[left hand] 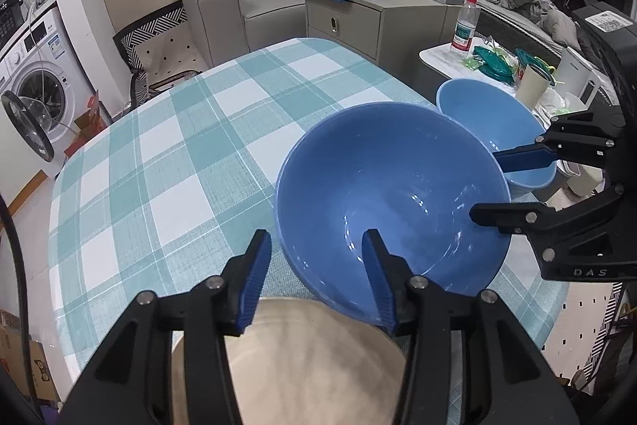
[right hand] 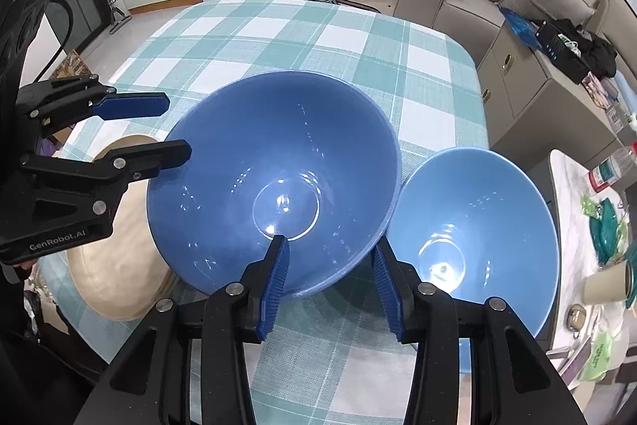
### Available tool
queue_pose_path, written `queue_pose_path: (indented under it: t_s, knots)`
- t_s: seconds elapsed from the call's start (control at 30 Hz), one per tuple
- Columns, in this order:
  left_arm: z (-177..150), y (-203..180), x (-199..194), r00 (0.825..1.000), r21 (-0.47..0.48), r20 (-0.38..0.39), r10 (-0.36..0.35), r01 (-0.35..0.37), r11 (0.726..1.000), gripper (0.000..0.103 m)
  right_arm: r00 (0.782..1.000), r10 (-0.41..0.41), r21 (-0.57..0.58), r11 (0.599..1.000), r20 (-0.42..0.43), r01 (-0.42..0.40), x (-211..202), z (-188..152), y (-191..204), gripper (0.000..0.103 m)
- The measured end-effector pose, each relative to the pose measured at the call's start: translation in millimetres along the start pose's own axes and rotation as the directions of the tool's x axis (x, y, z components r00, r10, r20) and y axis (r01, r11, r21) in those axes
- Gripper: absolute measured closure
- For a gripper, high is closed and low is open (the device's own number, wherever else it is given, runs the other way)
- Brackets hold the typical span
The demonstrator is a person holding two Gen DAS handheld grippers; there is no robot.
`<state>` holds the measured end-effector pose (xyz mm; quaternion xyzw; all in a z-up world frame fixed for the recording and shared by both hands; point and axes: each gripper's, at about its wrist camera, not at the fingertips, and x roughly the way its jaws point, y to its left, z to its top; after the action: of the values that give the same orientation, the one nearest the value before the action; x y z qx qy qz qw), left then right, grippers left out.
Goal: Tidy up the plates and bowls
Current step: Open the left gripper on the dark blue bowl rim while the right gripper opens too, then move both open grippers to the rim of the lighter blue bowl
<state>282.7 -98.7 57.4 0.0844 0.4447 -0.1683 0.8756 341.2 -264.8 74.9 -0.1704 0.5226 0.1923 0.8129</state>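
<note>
The dark blue bowl (right hand: 274, 186) sits on the table (left hand: 167, 146) straddled by released left tongs (left hand: 316, 275) and right tongs (right hand: 330, 281), light blue bowl (right hand: 473, 237) and beige plate (right hand: 115, 265) unstacked alongside.

Left gripper (left hand: 314, 245) tilted down and forward, jaws parted, one finger (left hand: 254, 281) outside the big bowl (right hand: 274, 178) rim, the other inside, pads not pressing on the wall. Right gripper (right hand: 330, 257) pointing steeply down, jaws also parted astride the opposite rim, one finger (right hand: 276, 281) inside, one outside, both clear of it. Both grippers facing each other across the bowl.
</note>
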Motion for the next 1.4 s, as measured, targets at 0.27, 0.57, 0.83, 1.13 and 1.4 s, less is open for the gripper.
queue_pose_path:
  t_s: [0.27,0.57,0.83,1.13,1.4]
  knots:
    - [-1.1,4.4,0.1,1.000,-0.024,0.003,-0.008,0.008,1.000,0.052,0.999,-0.007,0.007,1.000,0.045,0.007,-11.8,-1.8,-5.1,0.031]
    - [0.9,6.1,-2.7,1.000,-0.039,0.015,-0.012,0.013,0.999,0.049,0.995,0.016,0.010,1.000,0.098,-0.018,-19.8,-1.6,-2.8,0.011]
    - [2.7,8.5,-7.4,0.999,-0.052,0.047,-0.020,0.023,0.998,0.023,0.990,0.016,0.071,0.997,0.142,-0.026,-25.1,-2.2,-14.5,0.002]
    - [6.4,4.1,-8.7,0.997,-0.048,0.064,-0.049,0.052,0.997,0.004,0.982,0.018,0.134,0.990,0.190,-0.045,-36.4,-10.2,-31.3,0.001]
    - [14.0,-4.1,-16.0,0.993,-0.033,0.111,-0.048,0.052,0.998,0.000,0.974,0.003,0.201,0.978,0.229,-0.050,-49.1,-20.3,-48.4,0.001]
